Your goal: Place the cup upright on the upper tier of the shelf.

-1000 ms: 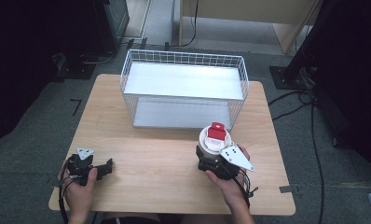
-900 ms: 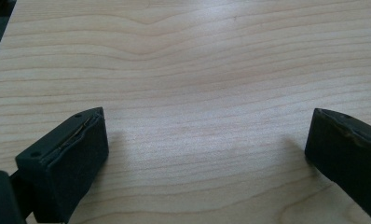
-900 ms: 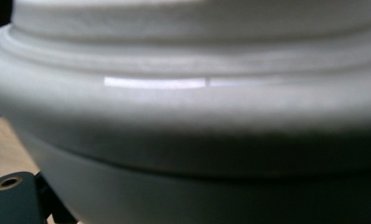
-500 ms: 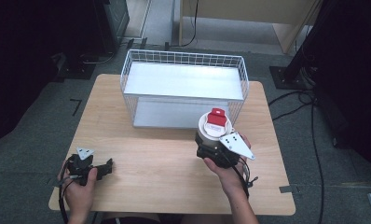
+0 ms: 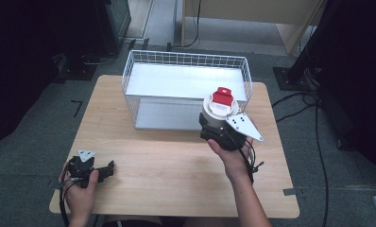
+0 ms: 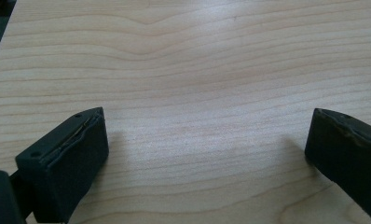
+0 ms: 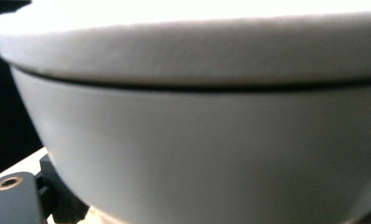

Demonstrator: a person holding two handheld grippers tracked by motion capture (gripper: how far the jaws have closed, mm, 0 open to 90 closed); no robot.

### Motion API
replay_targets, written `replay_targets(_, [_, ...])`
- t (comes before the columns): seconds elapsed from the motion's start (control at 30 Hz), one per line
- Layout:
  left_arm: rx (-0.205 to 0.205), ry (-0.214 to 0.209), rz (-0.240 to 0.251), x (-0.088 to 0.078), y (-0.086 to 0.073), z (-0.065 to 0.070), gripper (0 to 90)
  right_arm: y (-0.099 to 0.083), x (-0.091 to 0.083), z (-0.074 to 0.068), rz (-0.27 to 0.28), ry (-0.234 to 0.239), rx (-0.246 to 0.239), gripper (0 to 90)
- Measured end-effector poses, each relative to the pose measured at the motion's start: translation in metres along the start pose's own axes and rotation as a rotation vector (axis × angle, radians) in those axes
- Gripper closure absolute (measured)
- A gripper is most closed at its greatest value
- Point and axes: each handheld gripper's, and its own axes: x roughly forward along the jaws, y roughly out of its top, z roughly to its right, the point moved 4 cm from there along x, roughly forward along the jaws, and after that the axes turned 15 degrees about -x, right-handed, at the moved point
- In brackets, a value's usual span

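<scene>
Pale wooden counter [image 5: 176, 165] carried a white wire basket [image 5: 186, 90] just beyond the right gripper [image 5: 219, 130], whose fingers clenched an upright white red-capped cup [image 5: 218, 108]; left gripper [image 5: 98, 171] fingers released.

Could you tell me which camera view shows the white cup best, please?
The high view: the whole cup, with a red piece on its lid, shows held up in the right gripper by the basket. The right gripper view has just a blurred close-up of its wall and lid.

In the right gripper view the white cup [image 7: 211, 140] is blurred, cut off, and hides the tongs.
</scene>
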Motion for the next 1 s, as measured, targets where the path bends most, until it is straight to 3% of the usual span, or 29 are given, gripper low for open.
replay_targets(0.33, [0.000, 0.000, 0.000, 0.000, 0.000, 0.000, 0.0, 0.036, 0.022, 0.005, 0.032, -0.011, -0.024, 8.2])
replay_targets(0.63, [0.000, 0.000, 0.000, 0.000, 0.000, 0.000, 0.0, 0.058, 0.040, 0.010, 0.054, -0.013, 0.001, 8.1])
replay_targets(1.0, [0.000, 0.000, 0.002, 0.000, 0.000, 0.000, 0.0, 0.073, 0.087, 0.021, 0.023, -0.021, 0.018, 8.1])
